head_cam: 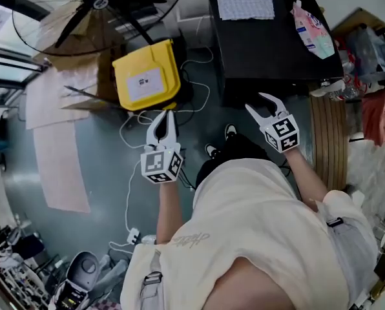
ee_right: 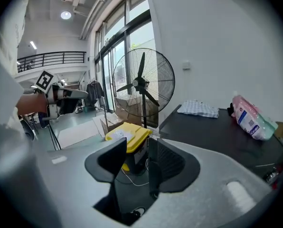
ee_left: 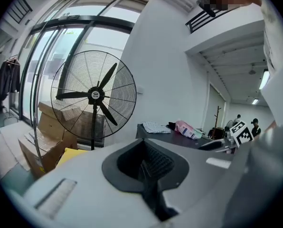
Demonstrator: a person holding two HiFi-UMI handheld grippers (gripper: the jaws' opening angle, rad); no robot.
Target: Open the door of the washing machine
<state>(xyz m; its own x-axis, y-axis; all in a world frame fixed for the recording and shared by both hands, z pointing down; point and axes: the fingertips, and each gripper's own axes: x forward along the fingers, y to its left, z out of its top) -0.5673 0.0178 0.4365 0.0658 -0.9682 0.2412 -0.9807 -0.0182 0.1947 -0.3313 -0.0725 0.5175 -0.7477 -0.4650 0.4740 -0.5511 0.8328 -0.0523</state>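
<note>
Nearest the person, both tools are held in the air short of the dark surface (head_cam: 270,50). The left tool (head_cam: 166,115), off the surface's front left corner, has its jaws pressed together on nothing. The right tool (head_cam: 253,101), just before the surface's front edge, stands spread and empty. A yellow box (head_cam: 147,76) sits on the floor left of the surface, a checked cloth (head_cam: 245,3) and a pink pack (head_cam: 307,30) lie on it, and a fan (head_cam: 99,5) stands beyond its left side. No view shows a washing machine door, so the step seems to be the approach. Next, the door must probably be found and the spread right tool brought to its handle or edge.
</note>
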